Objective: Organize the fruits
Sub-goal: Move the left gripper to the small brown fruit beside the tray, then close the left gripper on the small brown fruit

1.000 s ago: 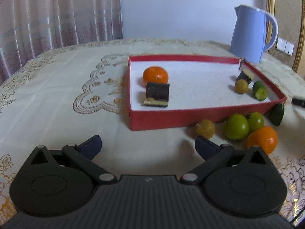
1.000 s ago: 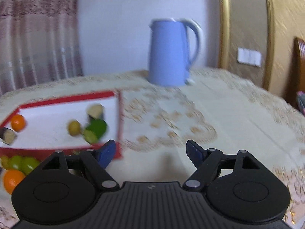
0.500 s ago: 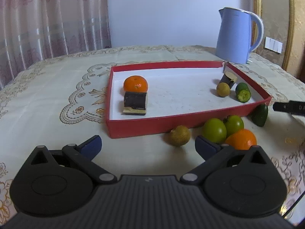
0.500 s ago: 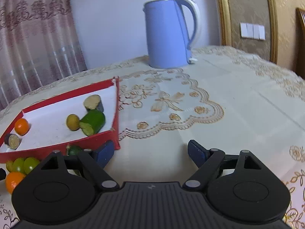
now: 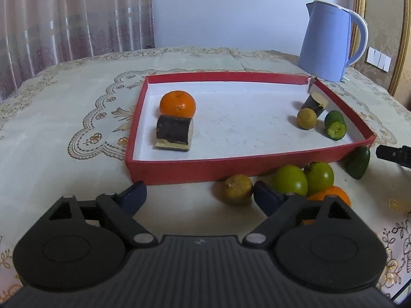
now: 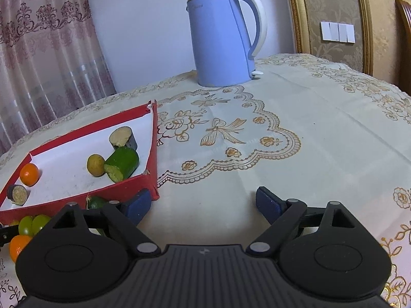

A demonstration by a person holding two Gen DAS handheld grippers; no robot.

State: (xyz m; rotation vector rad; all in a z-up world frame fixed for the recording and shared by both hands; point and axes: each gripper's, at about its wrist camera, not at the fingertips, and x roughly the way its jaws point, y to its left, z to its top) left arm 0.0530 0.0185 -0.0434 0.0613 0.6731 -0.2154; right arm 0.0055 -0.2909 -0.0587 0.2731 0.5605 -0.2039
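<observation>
A red tray (image 5: 231,165) with a white floor holds an orange (image 5: 177,103), a dark cut piece (image 5: 174,133), a small yellow fruit (image 5: 306,118), a cut green piece (image 5: 334,125) and another dark piece (image 5: 314,102). On the cloth before the tray lie a yellow-brown fruit (image 5: 236,189), two green fruits (image 5: 289,183), an orange (image 5: 330,197) and a dark green fruit (image 5: 357,162). My left gripper (image 5: 200,196) is open and empty, just short of the yellow-brown fruit. My right gripper (image 6: 201,202) is open and empty beside the tray's corner (image 6: 151,179).
A blue electric kettle (image 6: 223,41) stands behind the tray on the embroidered tablecloth (image 6: 257,141). Curtains hang at the back left. A gold frame and wall switches are at the right. The right gripper's tip shows in the left wrist view (image 5: 393,154).
Both grippers have moved closer to the table and forward. The tray and the loose fruits now look larger. Both stayed open and empty; no fruit moved.
</observation>
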